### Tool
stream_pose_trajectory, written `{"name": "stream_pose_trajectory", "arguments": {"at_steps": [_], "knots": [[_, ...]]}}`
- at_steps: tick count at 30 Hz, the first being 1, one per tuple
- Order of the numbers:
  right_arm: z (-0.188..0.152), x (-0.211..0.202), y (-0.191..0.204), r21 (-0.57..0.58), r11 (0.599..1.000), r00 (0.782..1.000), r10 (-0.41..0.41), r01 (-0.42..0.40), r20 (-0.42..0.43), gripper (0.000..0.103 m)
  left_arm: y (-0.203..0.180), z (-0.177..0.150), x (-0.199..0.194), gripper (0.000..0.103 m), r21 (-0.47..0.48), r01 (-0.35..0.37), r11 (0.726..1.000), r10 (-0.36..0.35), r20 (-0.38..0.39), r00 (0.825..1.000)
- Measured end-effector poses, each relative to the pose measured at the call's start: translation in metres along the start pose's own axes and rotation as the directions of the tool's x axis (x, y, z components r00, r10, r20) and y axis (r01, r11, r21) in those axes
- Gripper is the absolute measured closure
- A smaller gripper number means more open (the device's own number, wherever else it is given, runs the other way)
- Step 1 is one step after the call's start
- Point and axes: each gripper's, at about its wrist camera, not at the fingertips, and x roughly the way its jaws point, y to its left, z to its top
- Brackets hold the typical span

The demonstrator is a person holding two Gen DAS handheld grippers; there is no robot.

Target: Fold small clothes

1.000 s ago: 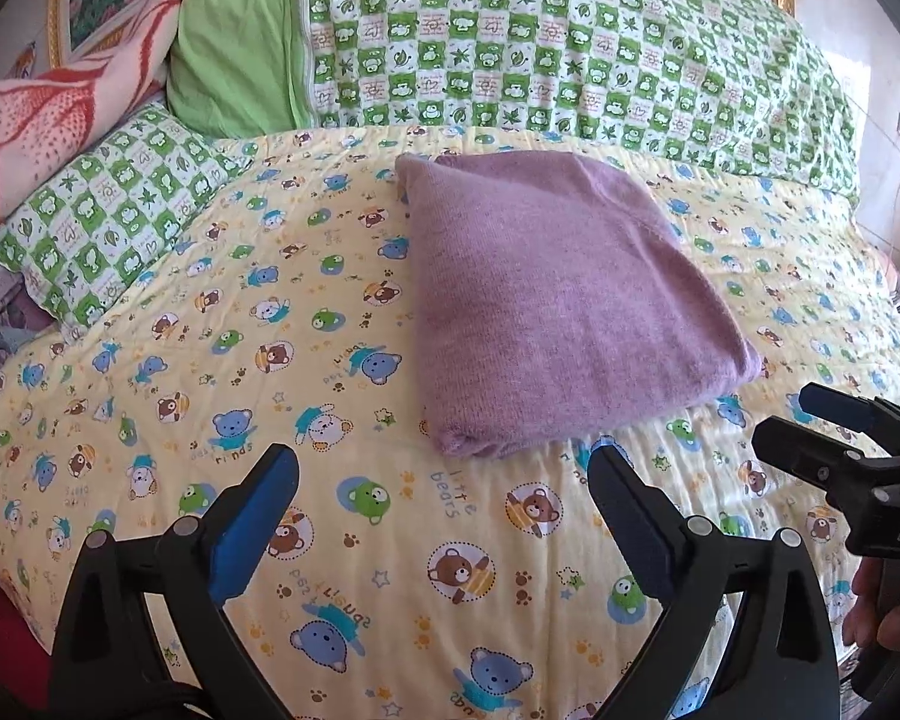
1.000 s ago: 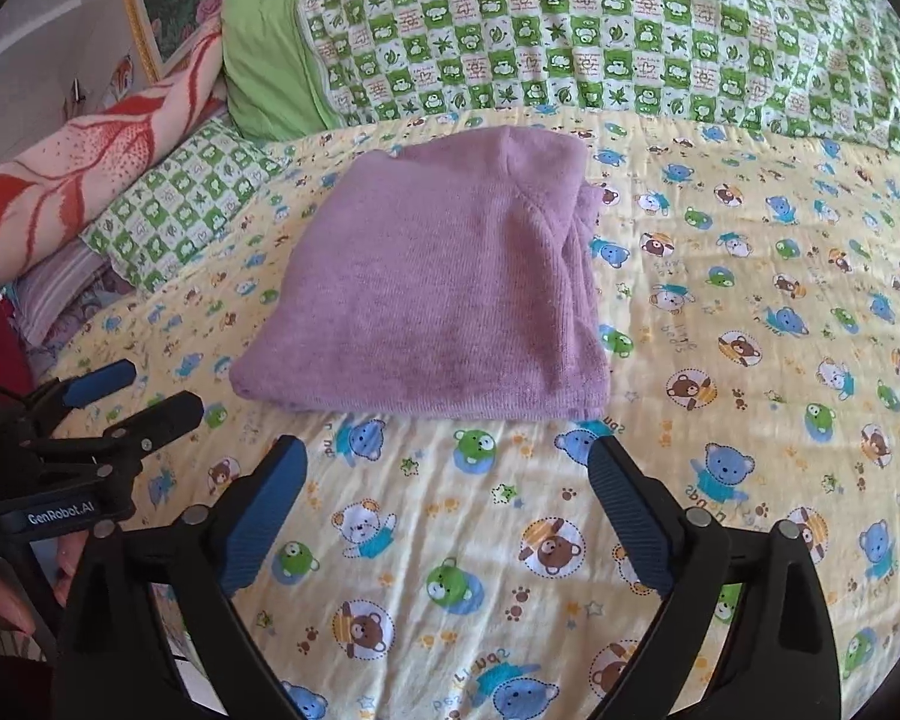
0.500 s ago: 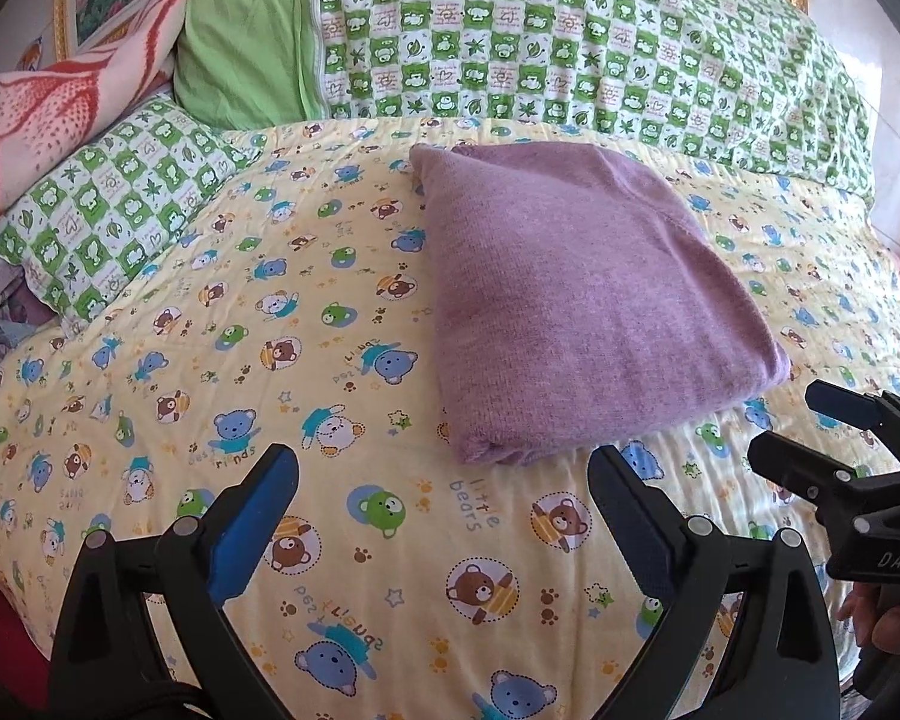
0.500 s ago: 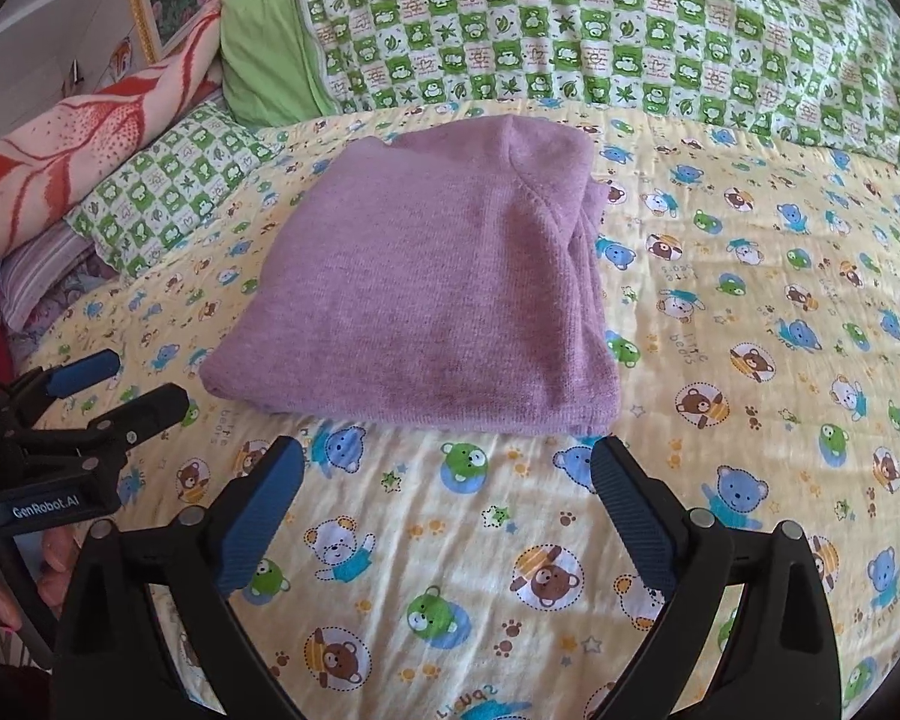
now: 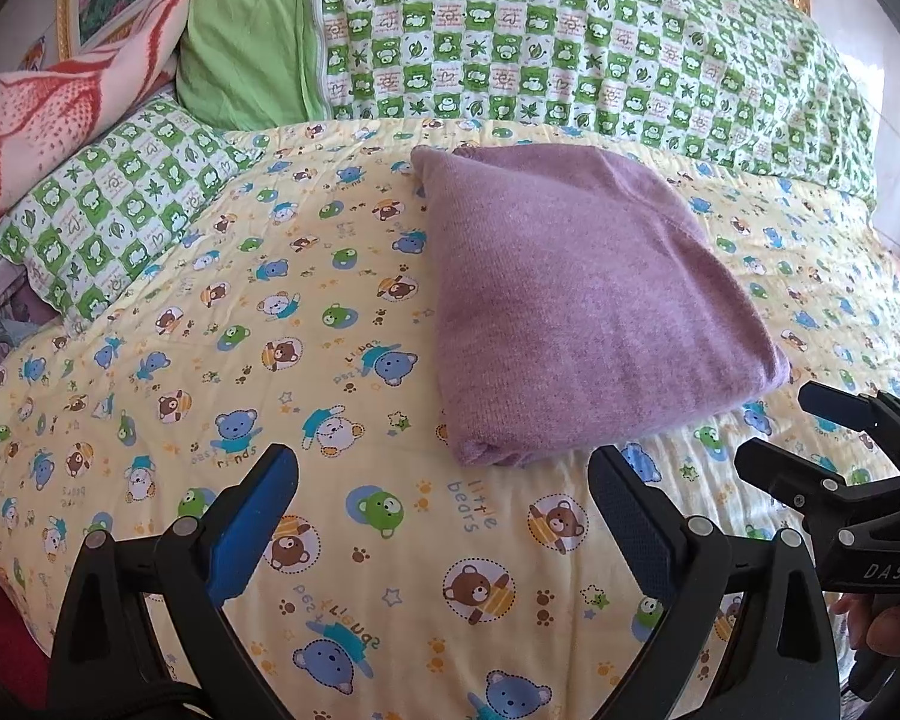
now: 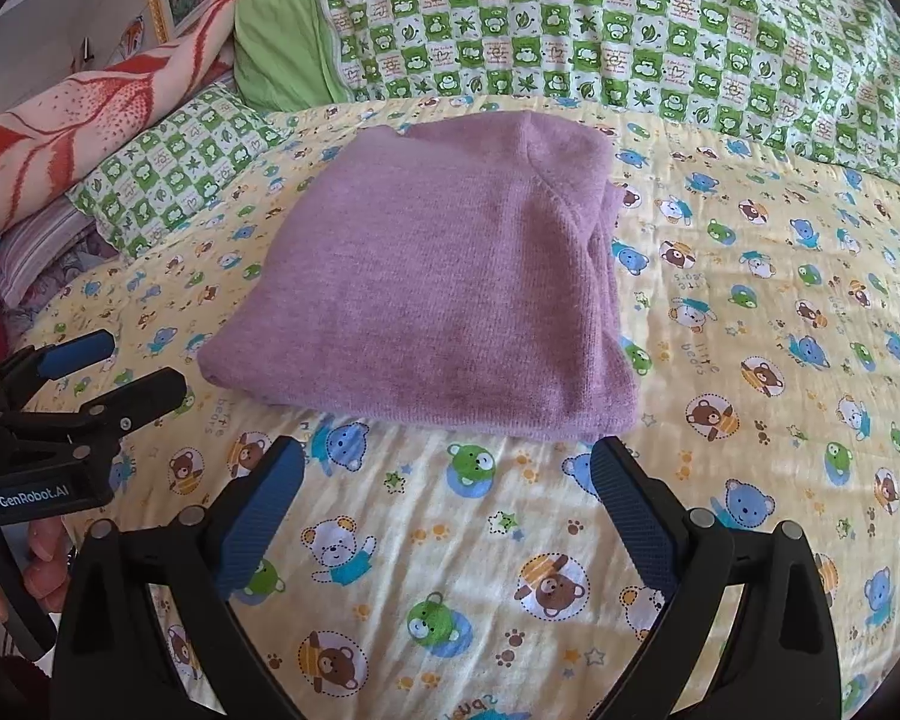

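Two grippers hovered low over the near edge of the bed, both with their blue-padded fingers spread wide apart and nothing between them. In its own camera the left gripper (image 5: 444, 516) pointed forward across the yellow bear-print quilt (image 5: 222, 372), its fingers clear of the cloth. Off to its right, the right gripper (image 5: 810, 426) showed from the side, level with it and angled inward toward the fabric, with a few of the person's fingers (image 5: 882, 630) curled on the handle below it. From the right wrist view, the right gripper (image 6: 450, 504) faced the same way, and the left gripper (image 6: 114, 366) sat at the left edge, also angled inward, a hand (image 6: 42, 564) partly visible beneath it.

Just beyond both sets of fingertips lay the folded purple garment (image 6: 450, 276), flat on the quilt and touching neither tool. It was a roughly rectangular bundle of knit fabric. Its long axis ran away from the cameras toward the head of the bed, its thick edge nearest the grippers and its narrower end pointing at the pillows. Layered edges were stacked along its right side in the right wrist view.

Behind it stood a green checked pillow (image 5: 570, 42), a smaller one (image 5: 120, 210) at the left, and a red-and-pink blanket (image 5: 48, 114).
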Motion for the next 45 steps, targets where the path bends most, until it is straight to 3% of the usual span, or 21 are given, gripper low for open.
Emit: {"name": "stream_pose_trajectory", "arguments": {"at_steps": [45], "knots": [[0.011, -0.010, -0.002, 0.055, 0.998, 0.999, 0.027, -0.028, 0.024, 0.007, -0.001, 0.008, 0.002, 0.005, 0.012, 0.014, 1.000, -0.014, 0.002, 1.000]]}}
